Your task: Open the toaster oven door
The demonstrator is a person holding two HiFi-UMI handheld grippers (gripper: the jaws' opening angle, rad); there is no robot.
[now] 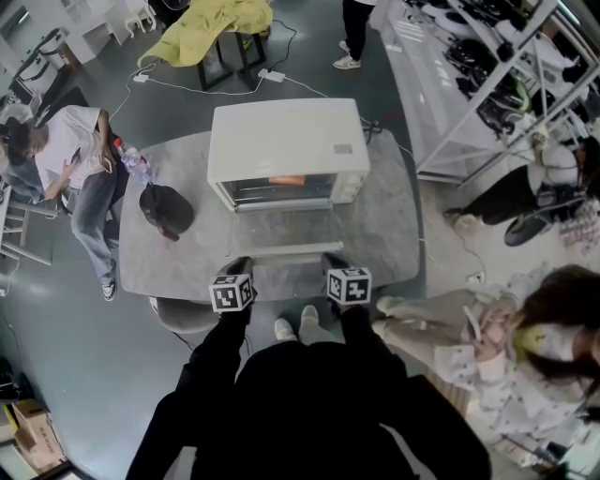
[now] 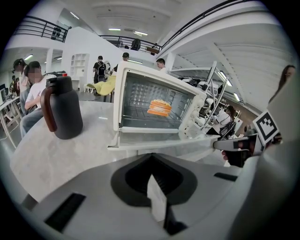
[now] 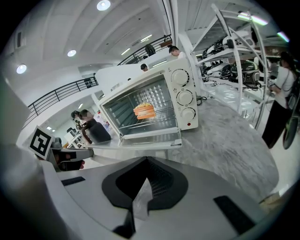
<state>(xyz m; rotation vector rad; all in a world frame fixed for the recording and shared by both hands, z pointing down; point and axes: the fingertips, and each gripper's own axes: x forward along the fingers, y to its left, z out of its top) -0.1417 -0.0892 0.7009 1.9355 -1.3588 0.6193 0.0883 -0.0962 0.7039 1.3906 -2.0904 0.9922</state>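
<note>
Lowest in the head view are the person's black sleeves (image 1: 281,394), and just above them the two marker cubes of the left gripper (image 1: 240,268) and the right gripper (image 1: 332,261), side by side at the near edge of a grey marbled table (image 1: 389,225). The table stands on a dark, glossy floor (image 1: 75,356) in a busy room: a seated person (image 1: 70,155) at the left, a yellow cloth (image 1: 211,28) over a stool at the top, and white metal shelving (image 1: 487,84) filling the upper right. At the table's centre sits the white toaster oven (image 1: 286,150), its glass door (image 1: 286,230) dropped flat toward the camera, with orange food (image 1: 287,180) on the rack inside. A black jug (image 1: 167,211) stands to the oven's left. Each gripper view shows its jaws pressed together with nothing between them — both point at the door's front edge and sit just beside it, though whether either touches it cannot be told.
</note>
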